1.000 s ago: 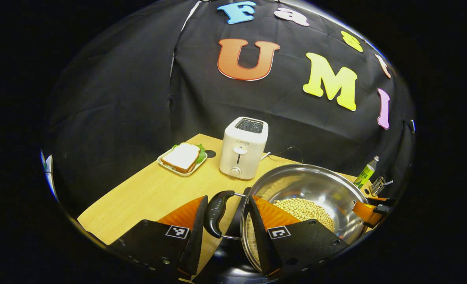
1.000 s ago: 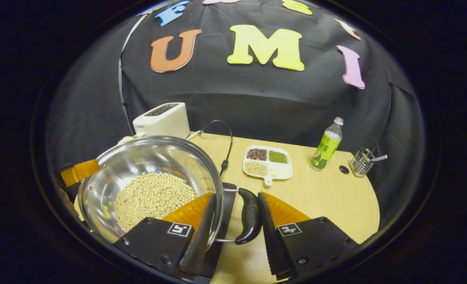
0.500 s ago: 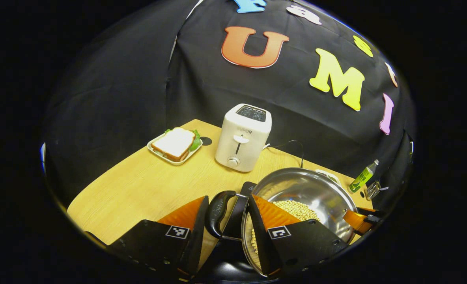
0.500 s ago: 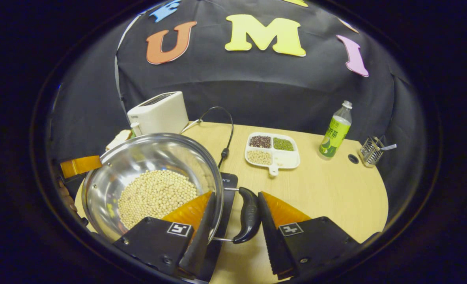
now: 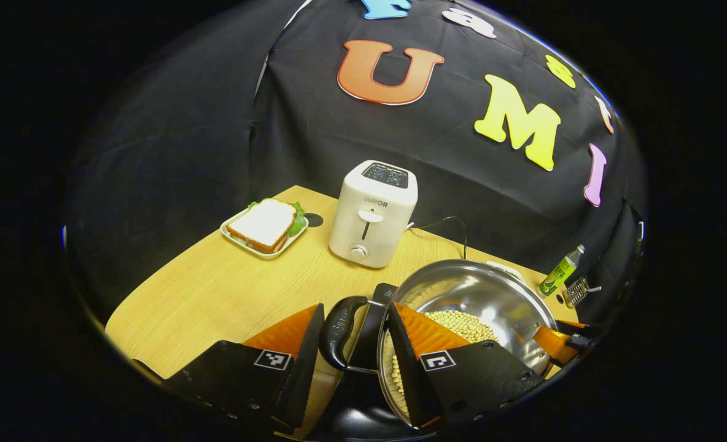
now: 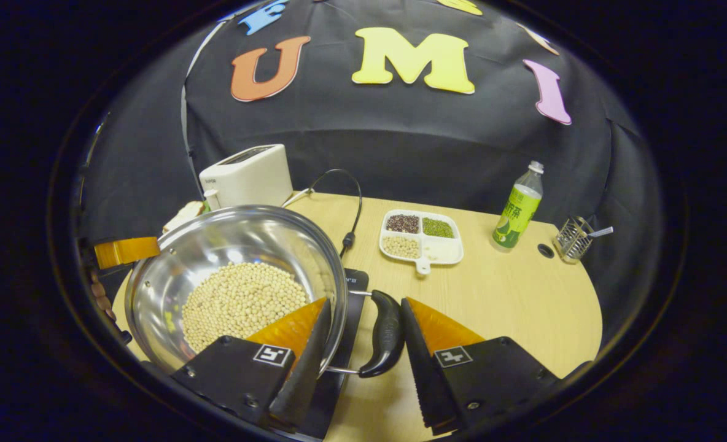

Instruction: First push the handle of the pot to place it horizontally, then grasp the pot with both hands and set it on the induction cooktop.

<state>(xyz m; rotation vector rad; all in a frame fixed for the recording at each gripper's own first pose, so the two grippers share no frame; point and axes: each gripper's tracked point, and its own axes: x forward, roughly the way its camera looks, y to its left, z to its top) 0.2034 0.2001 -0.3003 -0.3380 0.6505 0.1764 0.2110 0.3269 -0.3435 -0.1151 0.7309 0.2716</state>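
Over the pale wooden surface (image 6: 511, 294), both grippers' jaws straddle the black side handles (image 5: 338, 331) (image 6: 385, 334) of the steel pot of soybeans (image 6: 234, 270), fingers not pressing, above the black induction cooktop (image 6: 354, 294)

We see a shiny steel pot (image 6: 234, 258) holding pale beans (image 6: 241, 301), black side handles (image 6: 385, 334) horizontal, sitting over the black induction cooktop (image 6: 354, 294) on the worktop (image 6: 511, 294).
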